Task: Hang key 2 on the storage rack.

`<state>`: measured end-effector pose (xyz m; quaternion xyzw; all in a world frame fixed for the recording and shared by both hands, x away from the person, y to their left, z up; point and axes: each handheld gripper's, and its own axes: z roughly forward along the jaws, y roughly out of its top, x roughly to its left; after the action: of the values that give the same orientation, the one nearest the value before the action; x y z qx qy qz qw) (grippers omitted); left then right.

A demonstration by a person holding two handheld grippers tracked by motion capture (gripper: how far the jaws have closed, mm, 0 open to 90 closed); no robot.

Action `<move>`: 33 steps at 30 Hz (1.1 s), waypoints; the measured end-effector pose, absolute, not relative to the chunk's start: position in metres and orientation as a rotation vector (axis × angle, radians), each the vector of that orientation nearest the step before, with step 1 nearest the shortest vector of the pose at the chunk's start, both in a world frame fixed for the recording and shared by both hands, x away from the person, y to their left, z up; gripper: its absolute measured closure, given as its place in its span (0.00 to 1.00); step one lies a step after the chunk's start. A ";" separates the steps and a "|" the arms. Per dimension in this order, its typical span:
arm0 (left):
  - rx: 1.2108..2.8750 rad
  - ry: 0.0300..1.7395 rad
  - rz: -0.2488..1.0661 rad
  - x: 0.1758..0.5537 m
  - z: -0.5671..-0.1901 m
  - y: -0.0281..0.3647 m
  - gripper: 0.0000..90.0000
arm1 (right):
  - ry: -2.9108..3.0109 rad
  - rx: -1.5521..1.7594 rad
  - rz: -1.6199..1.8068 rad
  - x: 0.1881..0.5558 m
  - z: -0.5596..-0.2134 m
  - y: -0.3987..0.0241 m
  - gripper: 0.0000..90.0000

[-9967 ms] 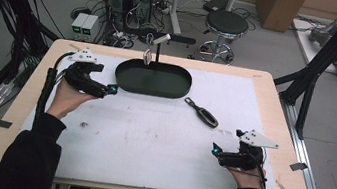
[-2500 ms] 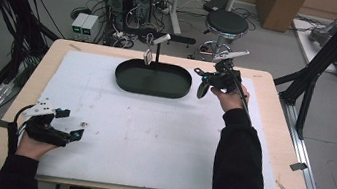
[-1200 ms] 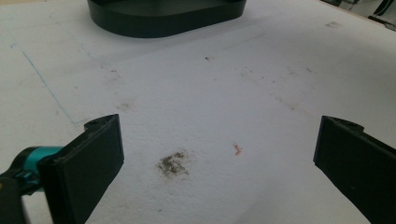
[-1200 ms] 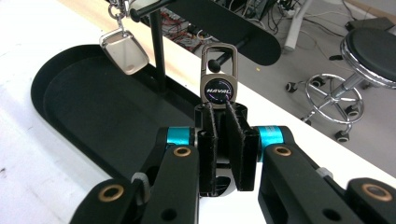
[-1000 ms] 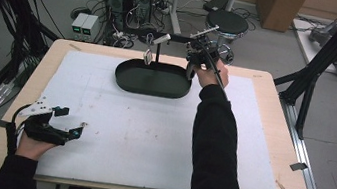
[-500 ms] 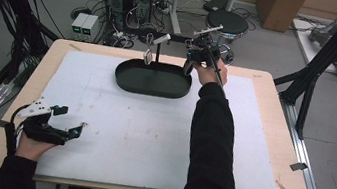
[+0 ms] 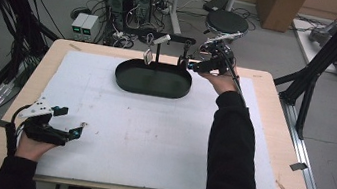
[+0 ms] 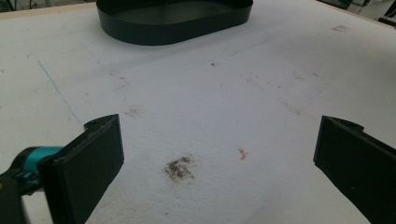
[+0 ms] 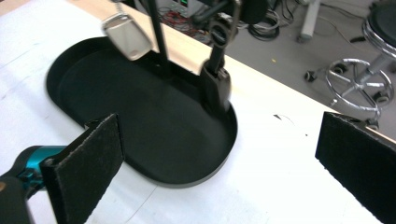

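At the far edge of the table, my right gripper (image 7: 188, 65) hangs beside the right end of the black oval tray (image 7: 125, 81), and its jaws have just been opening: they now stand wide apart with nothing between them. Ahead of them, in the right gripper view, the black key fob (image 9: 215, 87) hangs by its ring from the arm of the stand (image 9: 156, 28), its lower end over the tray's right end and close to the tray's wall; I cannot tell if it touches the tray. A silver tag (image 9: 127, 35) hangs from the same stand a little to the left. My left gripper (image 7: 71, 125) rests low on the white mat (image 7: 150, 137) near the table's front left corner, well apart from the tray, its jaws spread wide over bare, stained mat.
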<state>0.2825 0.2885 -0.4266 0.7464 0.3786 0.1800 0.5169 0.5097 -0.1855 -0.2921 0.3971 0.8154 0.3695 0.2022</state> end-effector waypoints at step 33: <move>1.819 0.925 0.434 0.284 -0.428 0.287 0.02 | 2.284 1.056 1.088 0.434 -0.331 -0.216 0.01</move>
<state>0.2837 0.2873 -0.4277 0.7532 0.3831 0.1799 0.5036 0.4338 -0.2161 -0.3312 0.3775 0.8166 0.3890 0.1986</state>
